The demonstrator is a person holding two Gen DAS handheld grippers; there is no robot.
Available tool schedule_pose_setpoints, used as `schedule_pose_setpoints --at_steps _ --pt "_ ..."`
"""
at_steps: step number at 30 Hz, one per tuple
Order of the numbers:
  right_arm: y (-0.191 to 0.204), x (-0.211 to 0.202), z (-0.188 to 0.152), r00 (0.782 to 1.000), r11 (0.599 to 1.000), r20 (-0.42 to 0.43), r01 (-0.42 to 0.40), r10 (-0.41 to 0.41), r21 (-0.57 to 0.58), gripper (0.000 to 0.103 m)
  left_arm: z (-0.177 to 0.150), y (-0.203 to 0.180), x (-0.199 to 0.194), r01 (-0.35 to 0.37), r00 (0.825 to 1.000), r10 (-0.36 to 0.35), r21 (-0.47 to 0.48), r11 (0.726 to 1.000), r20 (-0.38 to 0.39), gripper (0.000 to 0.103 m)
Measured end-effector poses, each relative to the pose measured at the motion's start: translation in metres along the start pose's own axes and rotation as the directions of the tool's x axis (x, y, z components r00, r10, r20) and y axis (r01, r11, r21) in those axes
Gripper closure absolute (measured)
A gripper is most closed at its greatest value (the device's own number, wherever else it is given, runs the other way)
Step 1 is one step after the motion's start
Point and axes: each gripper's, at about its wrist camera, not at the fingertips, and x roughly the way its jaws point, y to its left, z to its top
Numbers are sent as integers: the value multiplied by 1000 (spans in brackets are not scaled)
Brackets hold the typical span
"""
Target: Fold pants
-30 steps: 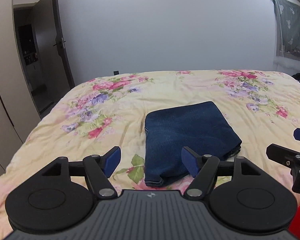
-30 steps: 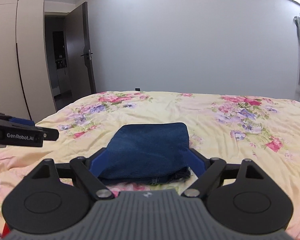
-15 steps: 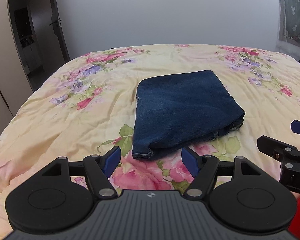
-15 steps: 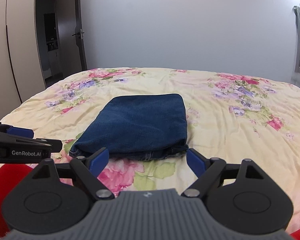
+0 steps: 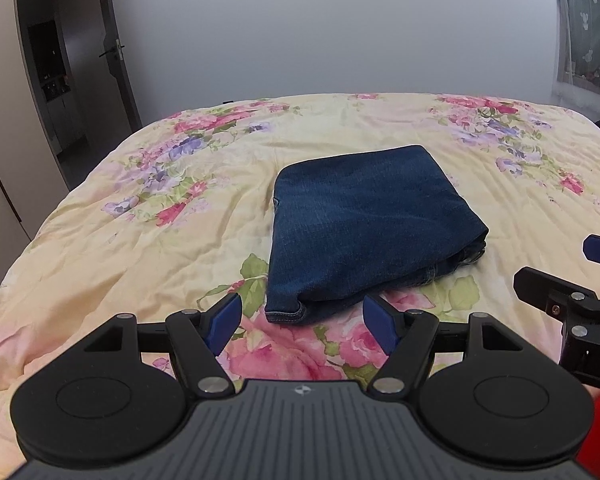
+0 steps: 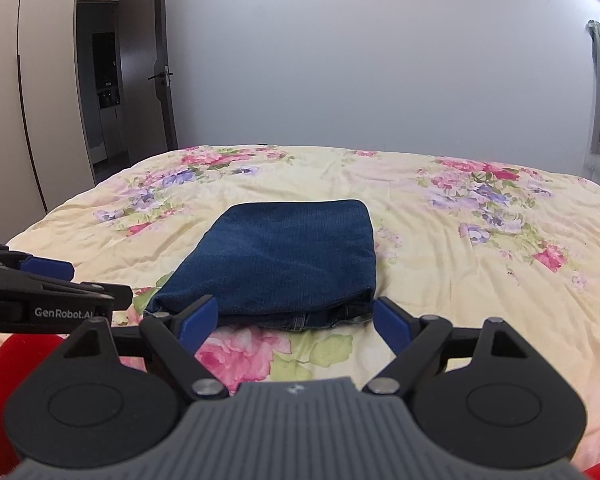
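Door: a dark open door point(image 5: 112, 64) stands far left of the bed, by the white wall.
Left tool: the black left tool with blue pads point(image 5: 302, 326) is spread open and empty, just short of the jeans' near hem.
Jeans: the dark blue denim pants point(image 5: 364, 228), folded into a compact rectangle, lie flat mid-bed on the yellow floral bedspread point(image 5: 140, 248).
Right tool: the right tool point(image 6: 296, 322) gapes open, holding nothing, close before the jeans' near edge.
Curtain: a grey patterned curtain point(image 5: 586, 28) hangs right of the bed.
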Motion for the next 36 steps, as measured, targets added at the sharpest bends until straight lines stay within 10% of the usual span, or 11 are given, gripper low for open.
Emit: schedule_pose_setpoints --at_steps 36 --pt "0 -7 0 1000 1000 16 -1 1 -11 22 1 1 -3 -4 1000 4 4 1000 1 22"
